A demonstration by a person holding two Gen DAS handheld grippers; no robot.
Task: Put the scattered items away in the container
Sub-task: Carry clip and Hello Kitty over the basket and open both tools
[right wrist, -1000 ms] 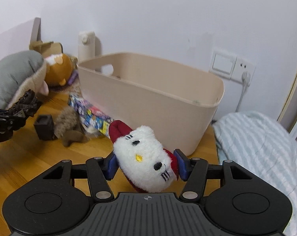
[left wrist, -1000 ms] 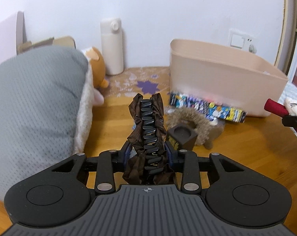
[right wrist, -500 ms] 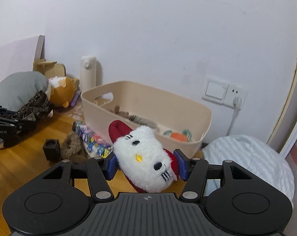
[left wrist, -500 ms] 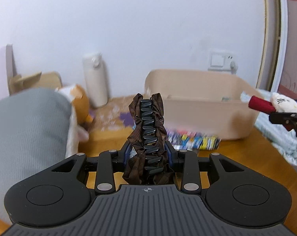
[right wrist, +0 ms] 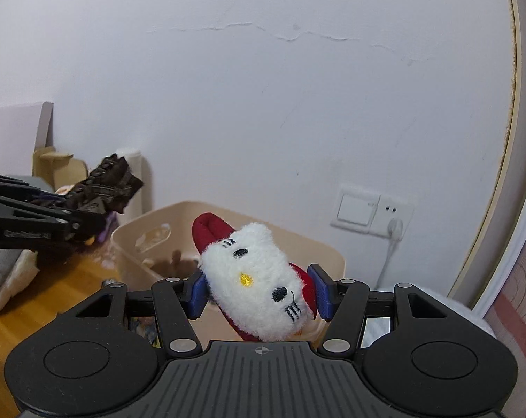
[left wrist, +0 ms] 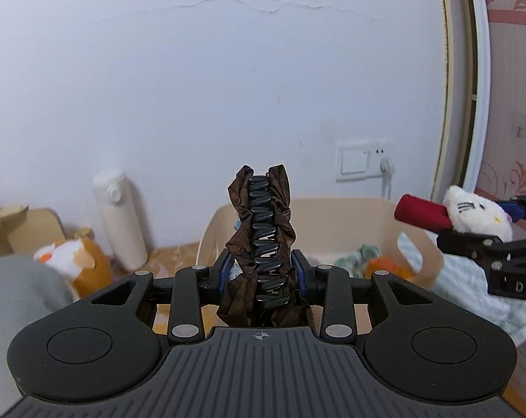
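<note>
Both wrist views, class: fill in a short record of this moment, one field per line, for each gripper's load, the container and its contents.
left gripper: shut on brown fabric hair claw clip
right gripper: shut on white plush cat toy with red trim
container: beige plastic tub, open top, by the wall
contents: orange and pale green soft items
position: both loads held up near the tub

Fluffy plush toy, seemingly matt plastic bin

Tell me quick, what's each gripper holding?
Left gripper: shut on the brown hair clip.
Right gripper: shut on the white plush cat.
</note>
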